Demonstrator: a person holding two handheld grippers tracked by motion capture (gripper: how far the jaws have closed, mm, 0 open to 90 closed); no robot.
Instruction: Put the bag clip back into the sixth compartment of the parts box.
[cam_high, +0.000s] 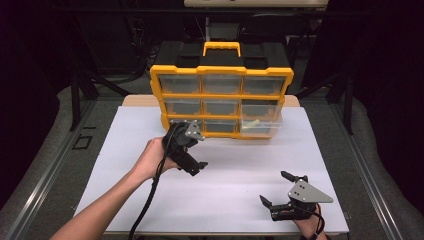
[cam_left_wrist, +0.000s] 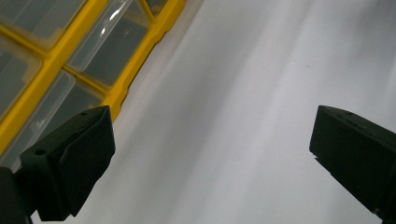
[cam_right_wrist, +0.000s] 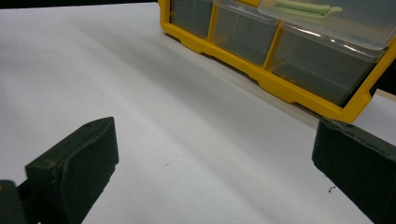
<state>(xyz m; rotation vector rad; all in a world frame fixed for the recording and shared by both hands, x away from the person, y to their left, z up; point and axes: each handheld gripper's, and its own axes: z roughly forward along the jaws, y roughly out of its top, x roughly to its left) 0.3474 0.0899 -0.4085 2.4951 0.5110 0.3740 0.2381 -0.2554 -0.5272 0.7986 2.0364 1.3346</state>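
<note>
A yellow and black organizer (cam_high: 220, 95) with clear drawers stands upright at the back of the white table (cam_high: 225, 200). One drawer (cam_high: 261, 121) in its right column is pulled partway out above the bottom row and holds a pale green item (cam_high: 254, 122). My left gripper (cam_high: 192, 162) is open and empty, held by a hand just in front of the organizer's lower left corner. Its view shows the yellow frame (cam_left_wrist: 135, 70) at upper left. My right gripper (cam_high: 274, 187) is open and empty near the table's front right. Its view shows the pulled-out drawer (cam_right_wrist: 327, 18) and the green item (cam_right_wrist: 301, 7).
The organizer has a yellow carry handle (cam_high: 221, 47) on top. A black cable (cam_high: 150, 200) trails from the left gripper along the forearm. Dark frames and equipment stand behind the table. Bare white surface lies between the two grippers.
</note>
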